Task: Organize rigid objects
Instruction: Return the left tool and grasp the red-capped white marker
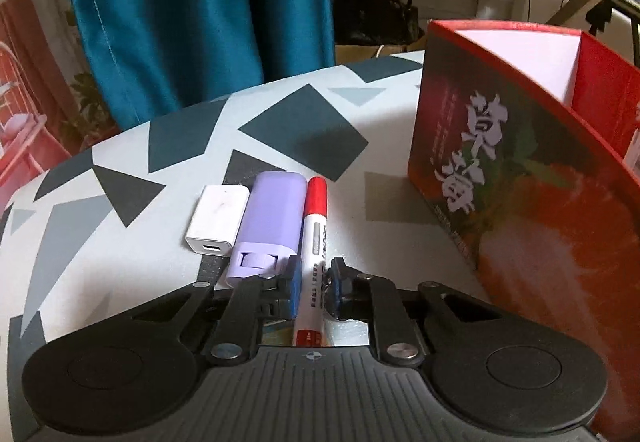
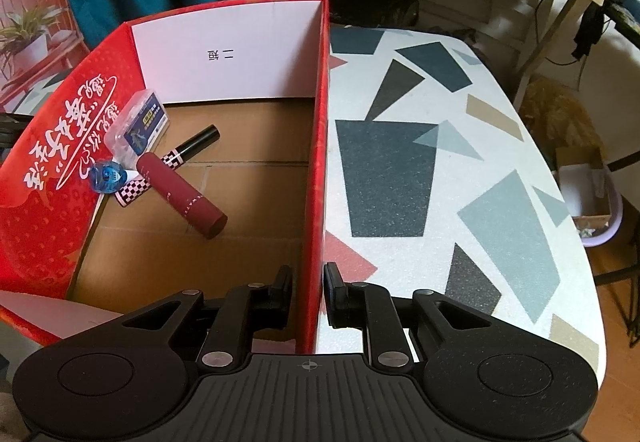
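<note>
Left claw (image 1: 314, 284) clenched on the red-capped marker (image 1: 314, 238), gripping mid-barrel. The marker lies on the desk (image 1: 120, 262) just left of the red box (image 1: 500, 169), touching a purple case (image 1: 272, 217); a white charger (image 1: 218, 219) sits beyond that. The marker looks light, stiff and smooth, likely to pivot if pinched off-centre, so mid-barrel seems the sound hold. Right claw (image 2: 308, 296) pinches the box's right wall (image 2: 318, 161), steadying it. Inside the box, at its left wall: a maroon tube (image 2: 180, 193), a checkered pen (image 2: 176, 157), a small plastic case (image 2: 138, 121).

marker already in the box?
No, the marker lies on the table between the left gripper pads, outside the box.
</note>
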Demonstrator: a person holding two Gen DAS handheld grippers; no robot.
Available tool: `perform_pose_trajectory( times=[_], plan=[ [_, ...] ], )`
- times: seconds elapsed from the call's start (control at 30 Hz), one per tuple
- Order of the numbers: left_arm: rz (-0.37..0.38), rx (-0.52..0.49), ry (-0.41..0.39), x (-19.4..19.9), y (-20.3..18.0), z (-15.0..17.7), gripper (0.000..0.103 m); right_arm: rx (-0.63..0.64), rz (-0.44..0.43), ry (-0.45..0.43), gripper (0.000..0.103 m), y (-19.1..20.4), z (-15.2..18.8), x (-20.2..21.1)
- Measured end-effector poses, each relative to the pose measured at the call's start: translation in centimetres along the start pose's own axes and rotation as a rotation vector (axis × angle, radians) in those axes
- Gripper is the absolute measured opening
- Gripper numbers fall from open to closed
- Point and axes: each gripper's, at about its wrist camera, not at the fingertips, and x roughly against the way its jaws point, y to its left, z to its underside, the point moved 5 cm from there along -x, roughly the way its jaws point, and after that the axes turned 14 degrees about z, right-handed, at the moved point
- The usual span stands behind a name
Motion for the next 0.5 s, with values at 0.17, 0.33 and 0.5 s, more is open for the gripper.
perform_pose_trajectory(
  times=[0.17, 0.33, 0.5],
  plan=[
    [-0.008, -0.001, 0.014, 0.0, -0.2, 0.5, 0.016, -0.003, -0.011, 0.000, 0.017, -0.2, 0.0, -0.1],
    [0.007, -0.005, 0.046, 1.3, -0.9, 1.8, 0.016, -0.009, -0.016, -0.003, 0.017, -0.3, 0.1, -0.1],
    [0.053, 0.018, 0.104, 2.9, -2.2, 3.8, 0.016, -0.011, -0.021, -0.002, 0.017, -0.3, 0.0, -0.2]
  ],
)
